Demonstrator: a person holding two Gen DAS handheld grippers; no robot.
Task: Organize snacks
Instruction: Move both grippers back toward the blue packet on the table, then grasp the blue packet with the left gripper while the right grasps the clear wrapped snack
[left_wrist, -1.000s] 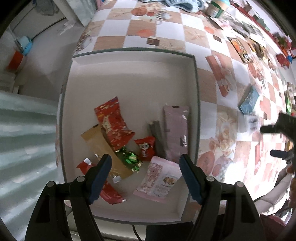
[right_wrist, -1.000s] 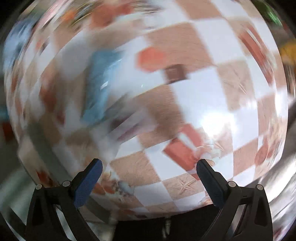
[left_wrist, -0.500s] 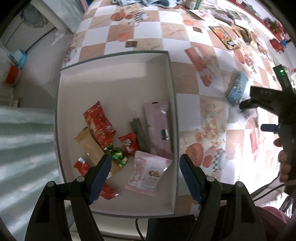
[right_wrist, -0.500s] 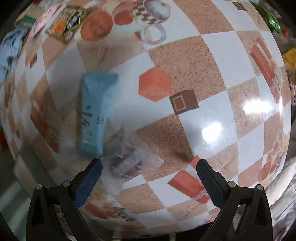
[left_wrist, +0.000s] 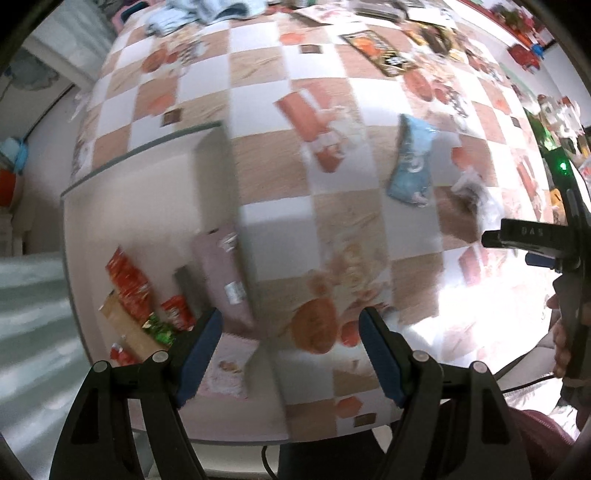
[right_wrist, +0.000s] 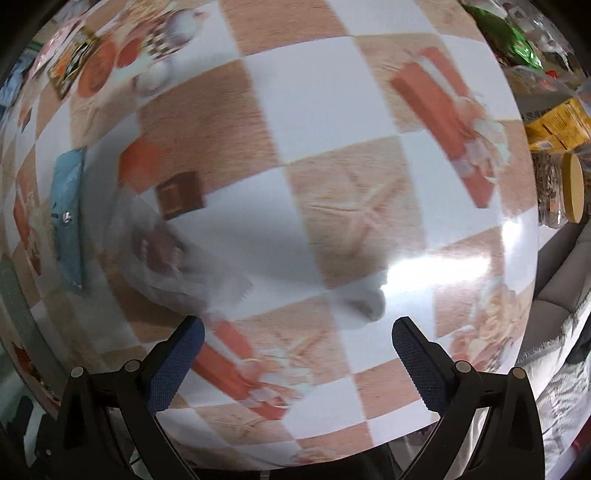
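Note:
A white box (left_wrist: 147, 177) on the checkered table holds several snack packets, among them a red one (left_wrist: 129, 284) and a mauve one (left_wrist: 221, 273). My left gripper (left_wrist: 290, 343) is open and empty above the box's right wall. A blue snack packet (left_wrist: 412, 162) and a clear wrapped snack (left_wrist: 476, 192) lie on the table to the right. My right gripper (right_wrist: 295, 354) is open and empty above the table; the clear snack (right_wrist: 162, 258) and the blue packet (right_wrist: 68, 214) lie to its left. The right gripper also shows in the left wrist view (left_wrist: 532, 243).
More packets (left_wrist: 380, 55) and cloth (left_wrist: 207, 14) lie along the table's far edge. A yellow box (right_wrist: 557, 125), a green bag (right_wrist: 513, 44) and a round lidded jar (right_wrist: 569, 188) stand at the right edge in the right wrist view.
My left gripper has swung right, off the box's middle toward the open table. My right gripper has moved right, so the blue packet and clear snack sit further left.

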